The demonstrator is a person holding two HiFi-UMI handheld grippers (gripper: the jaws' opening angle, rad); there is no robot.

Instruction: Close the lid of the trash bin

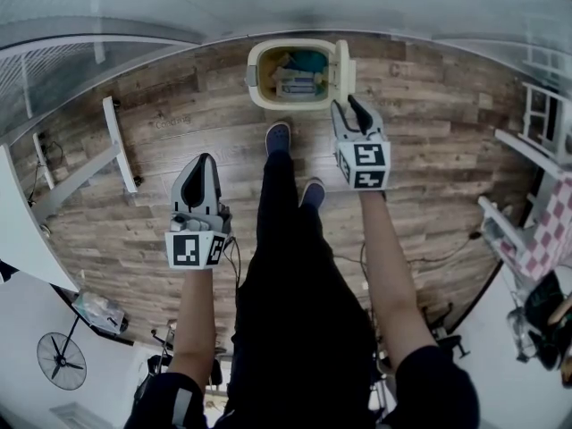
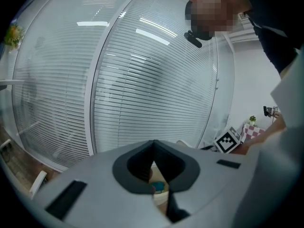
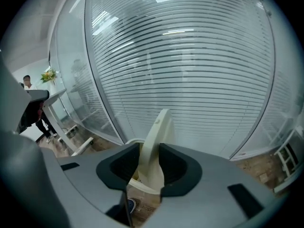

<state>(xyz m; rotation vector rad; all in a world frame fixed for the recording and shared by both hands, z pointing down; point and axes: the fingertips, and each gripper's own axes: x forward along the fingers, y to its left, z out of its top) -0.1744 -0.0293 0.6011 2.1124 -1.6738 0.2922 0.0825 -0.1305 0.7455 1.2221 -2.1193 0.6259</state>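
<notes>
A cream trash bin (image 1: 254, 76) stands on the wooden floor by the glass wall, open, with blue and white rubbish inside. Its lid (image 1: 341, 64) stands upright along the bin's right side. My right gripper (image 1: 347, 107) reaches it from the near side and is shut on the lid's edge; in the right gripper view the cream lid (image 3: 160, 127) rises between the dark pads (image 3: 176, 167). My left gripper (image 1: 205, 161) hangs back at the lower left, away from the bin, jaws shut and empty. Through its jaws a bit of the bin (image 2: 159, 189) shows.
The person's two blue shoes (image 1: 278, 136) stand just in front of the bin. A white table frame (image 1: 117, 141) is on the left, a white shelf (image 1: 543, 114) and a checked cloth (image 1: 547, 231) on the right. Glass with blinds (image 3: 190, 70) runs behind the bin.
</notes>
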